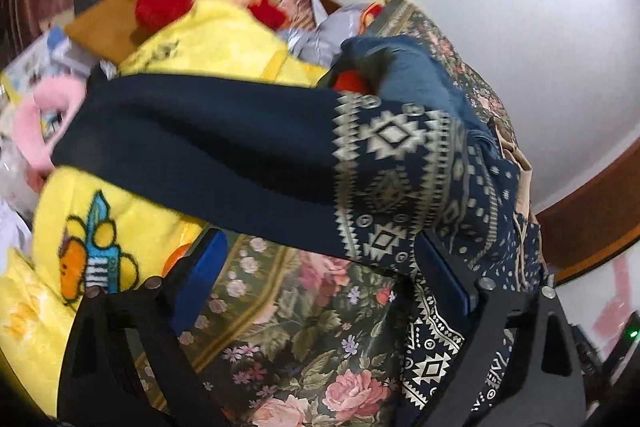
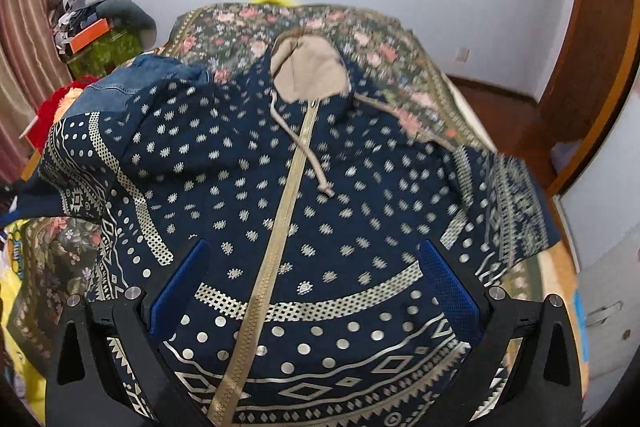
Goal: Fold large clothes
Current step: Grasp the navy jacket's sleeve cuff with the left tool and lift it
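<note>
**Me:** Since the hoodie lies face up on the flowered bedspread, zip running up to the beige-lined hood, I'd say the folding has hardly begun. It looks spread out, not yet folded in.

**Helper:** What are your grippers doing?

**Me:** My right gripper hangs over the lower front near the hem, fingers spread wide on either side of the zip, with nothing clamped between them. My left gripper is at the sleeve side, also spread wide. The sleeve stretches across just beyond the blue pads, apparently lifted off the bedspread, and no pad presses on it. Past it I see a blue-sleeved arm where the sleeve meets the shoulder; whether that hand holds the cloth I cannot tell, the picture is smeared there.

**Helper:** So which step is this?

**Me:** My guess is the first sleeve fold: bring that sleeve in across the chest.

**Helper:** And what does that need?

**Me:** The left gripper has to close on the sleeve near the plain dark cuff end, taking only the sleeve and not the bedspread under it. Then carry it over the zip line and lay it flat. The yellow plush crowds that edge, so I'd keep clear of it.
</note>
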Action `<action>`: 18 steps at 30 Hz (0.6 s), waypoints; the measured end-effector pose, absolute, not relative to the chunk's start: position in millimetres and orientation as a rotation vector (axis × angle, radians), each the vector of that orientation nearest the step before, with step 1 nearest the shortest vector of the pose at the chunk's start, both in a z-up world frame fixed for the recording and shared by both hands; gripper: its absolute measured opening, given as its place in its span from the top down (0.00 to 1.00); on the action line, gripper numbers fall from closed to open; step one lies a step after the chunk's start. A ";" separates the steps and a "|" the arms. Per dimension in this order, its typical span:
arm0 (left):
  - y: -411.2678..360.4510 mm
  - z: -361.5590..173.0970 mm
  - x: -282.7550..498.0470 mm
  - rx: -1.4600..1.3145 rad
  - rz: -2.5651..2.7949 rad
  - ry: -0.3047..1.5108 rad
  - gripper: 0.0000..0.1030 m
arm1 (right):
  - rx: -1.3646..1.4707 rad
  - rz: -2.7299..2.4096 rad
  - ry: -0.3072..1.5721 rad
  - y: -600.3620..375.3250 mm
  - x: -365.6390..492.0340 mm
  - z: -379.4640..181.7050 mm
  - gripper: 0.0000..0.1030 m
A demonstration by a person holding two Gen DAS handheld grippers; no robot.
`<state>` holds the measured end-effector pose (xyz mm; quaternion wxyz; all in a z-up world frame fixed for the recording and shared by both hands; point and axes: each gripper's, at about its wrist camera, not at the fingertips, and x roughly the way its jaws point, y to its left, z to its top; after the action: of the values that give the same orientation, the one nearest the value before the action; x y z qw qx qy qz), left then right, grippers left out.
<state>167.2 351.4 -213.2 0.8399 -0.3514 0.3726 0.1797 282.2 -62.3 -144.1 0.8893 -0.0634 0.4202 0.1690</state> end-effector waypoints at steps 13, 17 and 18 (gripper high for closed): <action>406.9 -266.2 167.8 -1.009 0.403 0.756 0.40 | -0.031 0.345 0.941 -76.8 293.5 -154.6 0.00; 415.5 -274.0 168.5 -1.014 0.469 0.752 0.66 | -0.024 0.344 0.947 -78.7 294.2 -153.9 0.00; 416.2 -273.3 168.6 -1.001 0.485 0.746 0.73 | -0.024 0.343 0.946 -79.2 293.9 -153.3 0.00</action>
<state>168.6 416.2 -273.3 0.7839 -0.4641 0.3458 0.2247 293.9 -79.2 -153.3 0.8761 -0.0113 0.4531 0.1644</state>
